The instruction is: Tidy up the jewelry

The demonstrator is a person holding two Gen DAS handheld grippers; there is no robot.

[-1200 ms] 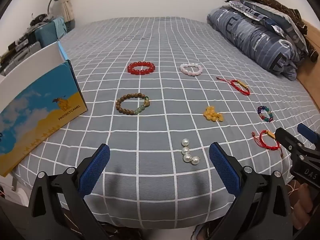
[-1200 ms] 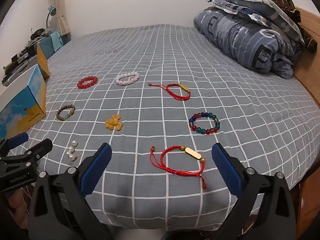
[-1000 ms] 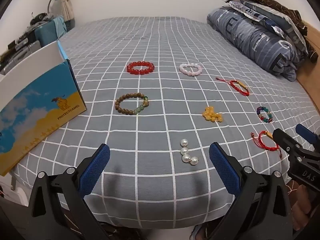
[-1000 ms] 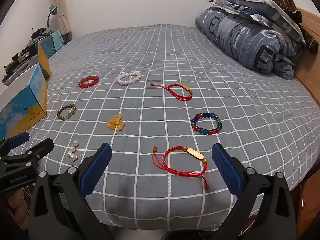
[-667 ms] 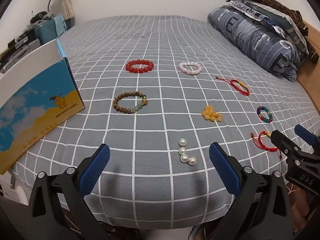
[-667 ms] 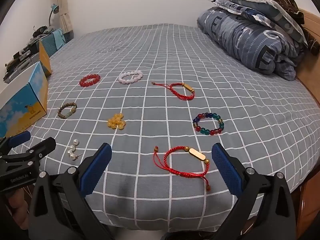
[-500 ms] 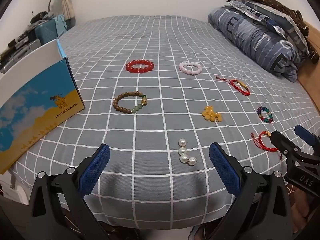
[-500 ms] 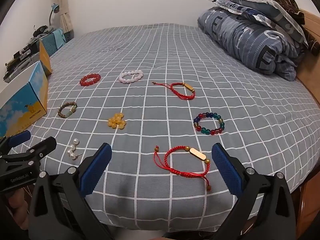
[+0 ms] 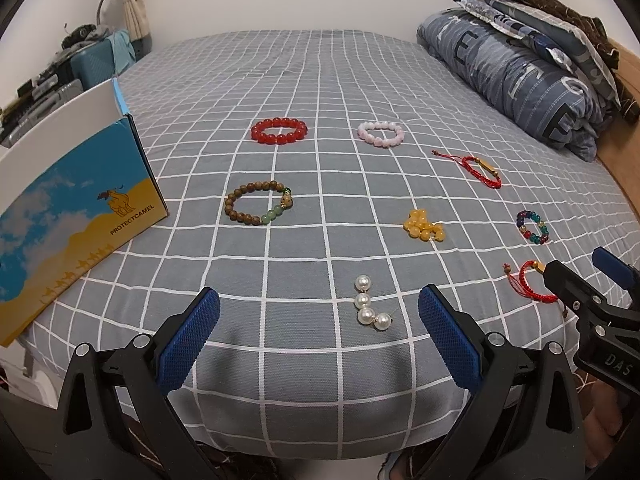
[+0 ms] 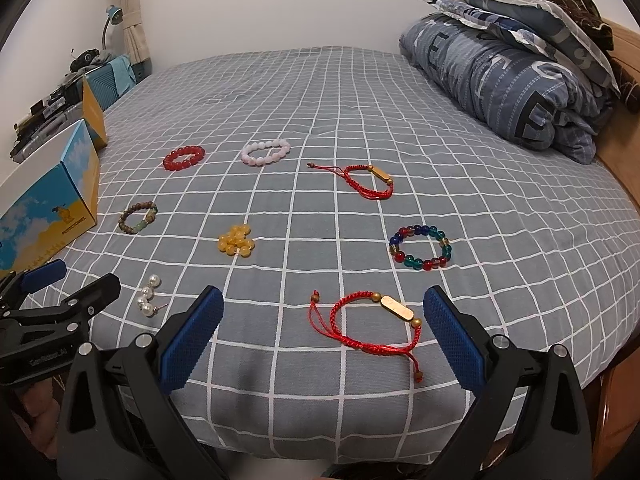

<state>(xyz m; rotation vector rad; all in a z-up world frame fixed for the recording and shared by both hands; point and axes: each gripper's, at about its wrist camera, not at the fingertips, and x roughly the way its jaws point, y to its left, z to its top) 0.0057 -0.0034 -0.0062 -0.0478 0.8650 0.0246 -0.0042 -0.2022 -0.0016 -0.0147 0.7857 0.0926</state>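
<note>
A wide bed with a grey sheet in white checks carries all the jewelry. At its right end lies a rolled blue-grey quilt with letters. On the left edge stands an open cardboard box printed with blue sky and a yellow camel.

The left gripper, black with blue pads, is held at the near edge of the bed, its jaws wide apart and empty. A short string of four white pearls lies on the sheet between and just ahead of its fingertips. The right gripper is also spread wide and holds nothing. A red cord bracelet with a gold bar lies between its fingertips, not touching them.

Farther away rest a brown wooden bead bracelet with green beads, a red bead bracelet, a pale pink bead bracelet, a second red cord bracelet with a gold bar, a bracelet of mixed colour glass beads and a small heap of yellow beads.
</note>
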